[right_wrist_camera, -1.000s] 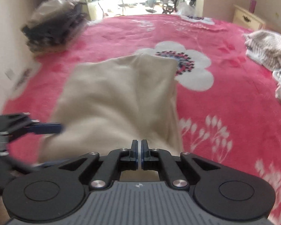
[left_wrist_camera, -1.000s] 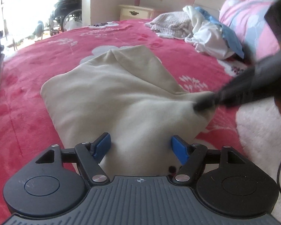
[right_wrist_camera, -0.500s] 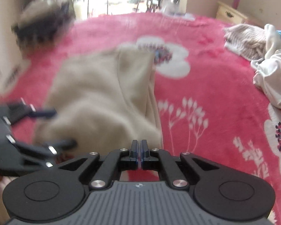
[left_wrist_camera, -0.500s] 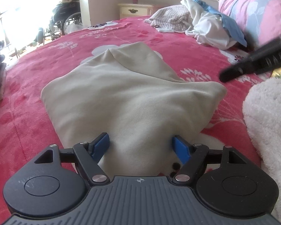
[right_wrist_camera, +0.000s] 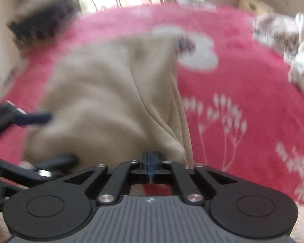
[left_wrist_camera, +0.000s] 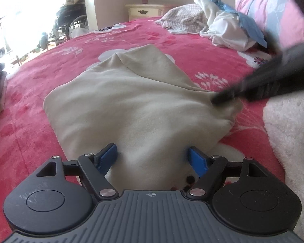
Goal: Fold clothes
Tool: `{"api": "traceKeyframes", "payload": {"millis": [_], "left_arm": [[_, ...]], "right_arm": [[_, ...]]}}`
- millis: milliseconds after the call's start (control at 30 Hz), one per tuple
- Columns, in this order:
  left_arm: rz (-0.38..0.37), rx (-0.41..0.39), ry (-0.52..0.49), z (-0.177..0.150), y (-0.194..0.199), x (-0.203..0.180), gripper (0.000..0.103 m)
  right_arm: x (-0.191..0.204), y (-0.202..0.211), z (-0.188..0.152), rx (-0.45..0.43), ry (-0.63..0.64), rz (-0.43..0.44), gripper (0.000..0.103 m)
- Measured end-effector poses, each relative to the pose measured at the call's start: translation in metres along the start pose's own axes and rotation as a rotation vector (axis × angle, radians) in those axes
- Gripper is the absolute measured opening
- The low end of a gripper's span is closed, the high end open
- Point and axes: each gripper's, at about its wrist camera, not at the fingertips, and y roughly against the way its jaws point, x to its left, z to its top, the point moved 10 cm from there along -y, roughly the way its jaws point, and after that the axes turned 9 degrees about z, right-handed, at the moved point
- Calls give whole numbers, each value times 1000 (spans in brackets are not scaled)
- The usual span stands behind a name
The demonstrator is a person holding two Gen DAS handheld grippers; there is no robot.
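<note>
Matt beige cloth garment (left_wrist_camera: 131,109), plush red blanket (left_wrist_camera: 30,93)

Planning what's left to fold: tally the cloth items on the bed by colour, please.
Beige: 1, the folded garment
Checked: 1, crumpled garment
White: 1, crumpled garment
Blue: 1, cloth partly hidden
Total: 4; the dark stack at the far edge is too blurred to count.

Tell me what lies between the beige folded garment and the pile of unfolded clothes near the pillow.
In the left wrist view, only bare red floral blanket separates the beige garment from the clothes pile; nothing else lies on that stretch.
</note>
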Motion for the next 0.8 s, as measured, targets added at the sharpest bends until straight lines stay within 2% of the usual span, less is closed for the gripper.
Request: {"api": "traceKeyframes", "payload": {"millis": [67, 100, 167, 333, 400, 500, 567, 600, 633, 667, 733, 800], "left_arm": [[1, 1, -2, 0, 0, 0, 78], [0, 2, -1, 0, 0, 0, 78], [-12, 4, 5, 1, 0, 0, 76], [-11, -4, 11, 5, 6, 3, 74], [-17, -11, 55, 8, 16, 12, 74], [-26, -36, 135, 14, 30, 31, 74], [-22, -41, 211, 16, 36, 49, 74], [-22, -33, 242, 16, 35, 57, 75], [-21, -24, 274, 15, 34, 65, 75], [-20, -16, 305, 14, 32, 72, 75], [-5, 5, 338, 9, 27, 82, 74], [-9, 21, 390, 4, 22, 90, 74]], "right_arm": [[16, 15, 18, -95, 25, 63, 3], [21, 14, 22, -109, 33, 85, 3], [18, -14, 11, -24, 12, 102, 3], [-9, -43, -6, 26, -119, 152, 0], [-10, -36, -4, 18, -134, 156, 0], [3, -12, 2, -45, -128, 192, 3], [21, 5, 12, -100, -65, 218, 3], [29, 6, 14, -100, -28, 220, 3], [37, 5, 15, -91, 9, 218, 3], [40, -10, 8, -35, 16, 204, 3], [37, -44, -14, 23, 23, 172, 1], [35, -43, -12, 40, 8, 170, 1]]}}
